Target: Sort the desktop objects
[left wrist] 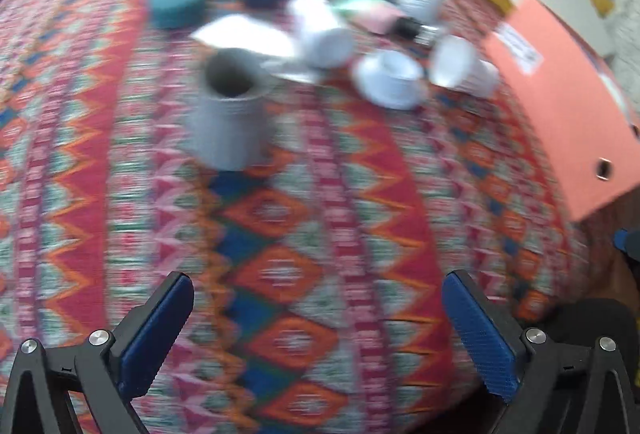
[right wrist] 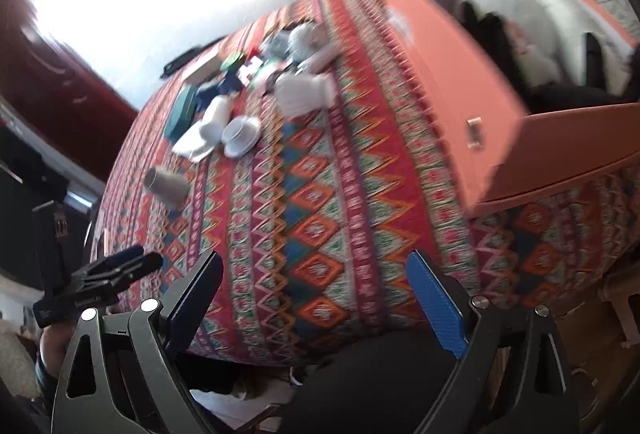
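both grippers, left (left wrist: pixel 318 330) and right (right wrist: pixel 314 300), have fingers spread wide, empty, above the counter (left wrist: pixel 320 234); box (left wrist: pixel 560 106) label too blurred to read.

My right gripper (right wrist: pixel 316 298) hangs open and empty above the patterned cloth (right wrist: pixel 320 202). The orange box (right wrist: pixel 452 94) on the right contains a white plush toy (right wrist: pixel 516 18). A grey cup (right wrist: pixel 168 186) stands apart from the clutter.

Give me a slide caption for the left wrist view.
Open left tongs face a grey cup on the patterned cloth, clutter behind.
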